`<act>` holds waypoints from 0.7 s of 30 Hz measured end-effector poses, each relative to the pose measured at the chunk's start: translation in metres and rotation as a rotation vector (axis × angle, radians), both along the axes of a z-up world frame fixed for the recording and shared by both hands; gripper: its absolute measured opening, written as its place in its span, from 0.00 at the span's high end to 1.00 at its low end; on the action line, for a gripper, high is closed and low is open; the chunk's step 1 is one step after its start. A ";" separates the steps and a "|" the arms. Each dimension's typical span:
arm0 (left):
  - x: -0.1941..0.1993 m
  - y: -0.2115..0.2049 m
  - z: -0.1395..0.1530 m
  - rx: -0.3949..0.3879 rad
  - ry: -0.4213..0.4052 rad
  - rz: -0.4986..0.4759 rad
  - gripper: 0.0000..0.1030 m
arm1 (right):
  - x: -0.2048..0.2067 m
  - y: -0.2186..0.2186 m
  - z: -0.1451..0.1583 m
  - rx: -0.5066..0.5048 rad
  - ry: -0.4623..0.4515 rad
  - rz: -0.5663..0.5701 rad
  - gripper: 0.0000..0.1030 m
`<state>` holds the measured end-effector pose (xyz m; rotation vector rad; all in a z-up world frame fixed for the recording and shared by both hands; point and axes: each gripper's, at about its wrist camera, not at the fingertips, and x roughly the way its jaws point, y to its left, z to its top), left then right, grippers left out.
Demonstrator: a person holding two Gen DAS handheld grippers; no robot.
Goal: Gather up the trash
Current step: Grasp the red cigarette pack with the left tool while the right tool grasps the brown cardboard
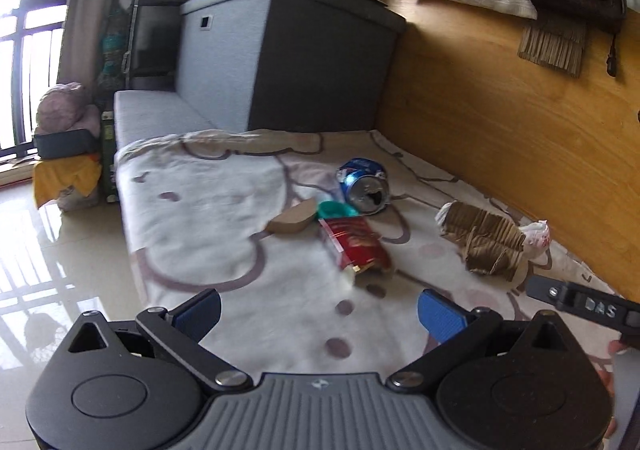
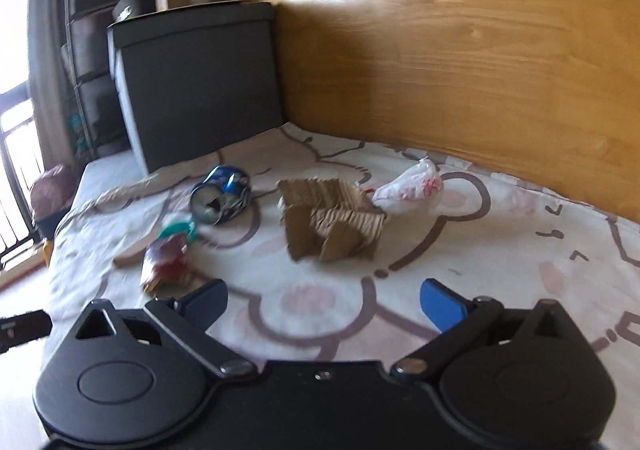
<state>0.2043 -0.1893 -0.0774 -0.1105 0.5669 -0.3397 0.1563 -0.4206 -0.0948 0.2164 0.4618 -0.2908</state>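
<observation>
We hold both grippers above the near edge of a bed sheet point(image 1: 208, 210), and neither has taken anything yet. Our left gripper point(image 1: 318, 310) has its jaws spread wide and empty; our right gripper point(image 2: 324, 304) is the same.

The trash lies in a loose cluster ahead on the sheet. Furthest left is a brown cardboard scrap point(image 1: 292, 219), just beside a teal lid point(image 1: 336, 209). In front of these lies a red snack wrapper point(image 1: 356, 244), the piece nearest our left gripper. Beyond the lid lies a crushed blue can point(image 1: 365, 186) on its side, mouth toward us. Further right sits a folded corrugated cardboard piece point(image 2: 334, 218), touching a crumpled white plastic bag point(image 2: 412, 188) near the wooden wall panel point(image 2: 460, 62).

To do this well, we judge the left should close on the wrapper across its narrow width, pressing lightly so the sheet is not pinched. The right should straddle one cardboard edge, not the whole bundle.
</observation>
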 end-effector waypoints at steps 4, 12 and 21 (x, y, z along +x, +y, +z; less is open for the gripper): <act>0.014 -0.013 -0.008 -0.014 0.012 -0.001 0.00 | 0.024 -0.016 -0.008 0.117 -0.051 -0.046 0.00; 0.038 -0.014 -0.026 -0.013 0.025 0.060 0.00 | 0.065 -0.030 -0.037 0.317 -0.131 -0.142 0.01; 0.070 -0.023 -0.029 -0.063 0.053 0.071 0.00 | 0.110 -0.018 -0.050 0.232 -0.084 -0.237 0.10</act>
